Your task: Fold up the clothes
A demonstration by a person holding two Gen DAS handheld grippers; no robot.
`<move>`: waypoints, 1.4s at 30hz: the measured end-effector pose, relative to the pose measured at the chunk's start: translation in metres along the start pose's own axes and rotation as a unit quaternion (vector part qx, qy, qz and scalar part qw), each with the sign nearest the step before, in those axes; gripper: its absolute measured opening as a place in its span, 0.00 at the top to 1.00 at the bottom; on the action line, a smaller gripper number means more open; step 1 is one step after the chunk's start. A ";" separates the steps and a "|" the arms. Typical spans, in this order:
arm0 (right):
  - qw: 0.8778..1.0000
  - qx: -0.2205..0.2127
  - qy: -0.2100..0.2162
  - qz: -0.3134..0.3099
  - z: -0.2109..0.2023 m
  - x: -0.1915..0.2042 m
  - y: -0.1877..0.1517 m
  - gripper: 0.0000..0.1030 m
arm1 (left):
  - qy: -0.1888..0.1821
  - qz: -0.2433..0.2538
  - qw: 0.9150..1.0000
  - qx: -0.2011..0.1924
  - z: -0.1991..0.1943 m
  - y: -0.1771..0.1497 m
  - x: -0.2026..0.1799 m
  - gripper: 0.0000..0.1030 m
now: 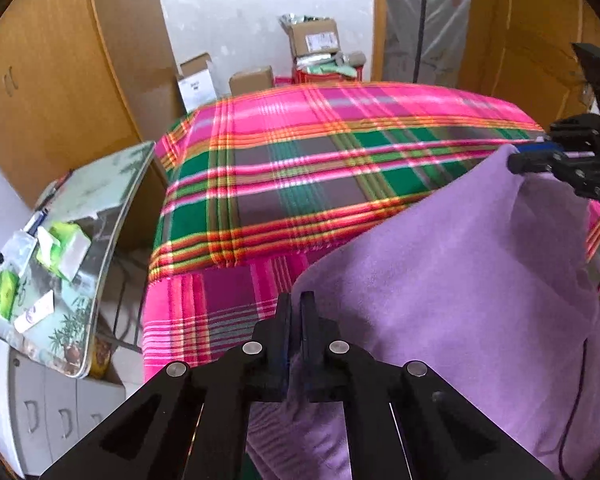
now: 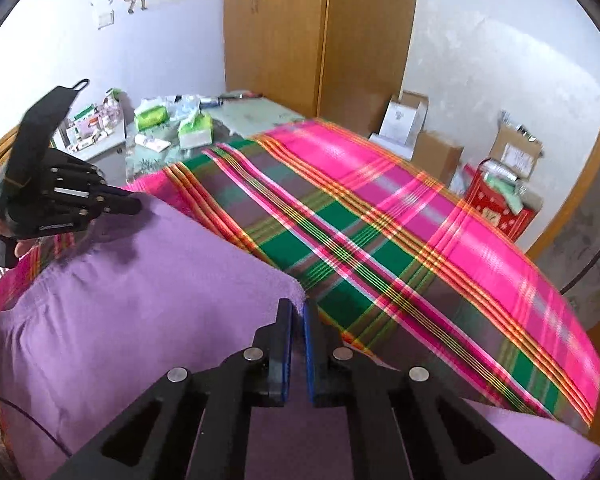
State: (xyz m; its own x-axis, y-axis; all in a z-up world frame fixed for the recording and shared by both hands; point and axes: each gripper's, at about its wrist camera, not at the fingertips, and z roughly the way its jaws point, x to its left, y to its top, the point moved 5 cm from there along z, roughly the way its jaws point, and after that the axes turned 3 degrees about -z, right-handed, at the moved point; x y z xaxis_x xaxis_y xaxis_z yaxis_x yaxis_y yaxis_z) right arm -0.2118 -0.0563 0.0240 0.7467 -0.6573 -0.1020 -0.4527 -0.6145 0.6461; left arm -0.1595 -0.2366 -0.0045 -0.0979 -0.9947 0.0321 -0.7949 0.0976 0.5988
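The left hand-held gripper (image 1: 296, 304) pinches one corner of the purple garment (image 1: 460, 272); the right hand-held gripper (image 2: 298, 312) seemingly pinches another. Beyond both stretches the plaid-covered bed (image 2: 400, 232).

Plaid-covered bed (image 1: 320, 168) under purple garment (image 1: 480, 272)

Purple garment (image 1: 460, 280): soft matt cloth, fleecy nap. Plaid bedcover (image 1: 320, 168): woven cloth, slight sheen. Left gripper (image 1: 296, 308): matt black plastic, bright metal pins. Wardrobe (image 2: 300, 32): smooth wood veneer. Boxes (image 1: 314, 38): plain cardboard
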 end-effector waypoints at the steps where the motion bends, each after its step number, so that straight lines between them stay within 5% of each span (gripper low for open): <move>1: 1.000 -0.004 -0.002 0.003 -0.008 0.004 -0.001 0.95 | 0.002 0.002 1.000 -0.003 -0.005 0.000 -0.001 0.96; 18: 0.998 -0.043 -0.031 0.039 -0.093 0.066 -0.041 0.95 | 0.029 0.003 0.998 -0.050 -0.073 -0.033 -0.031 0.96; 42: 0.995 -0.083 -0.048 0.033 -0.157 0.150 -0.085 0.95 | 0.036 -0.009 0.996 -0.078 -0.137 -0.100 -0.048 0.96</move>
State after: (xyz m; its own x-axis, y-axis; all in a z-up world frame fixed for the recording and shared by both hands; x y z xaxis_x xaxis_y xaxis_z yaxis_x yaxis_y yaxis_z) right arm 0.0154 -0.0341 0.0728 0.6640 -0.7377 -0.1222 -0.4070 -0.4937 0.7685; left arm 0.0062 -0.2027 0.0437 -0.0378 -0.9965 0.0743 -0.6926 0.0798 0.7169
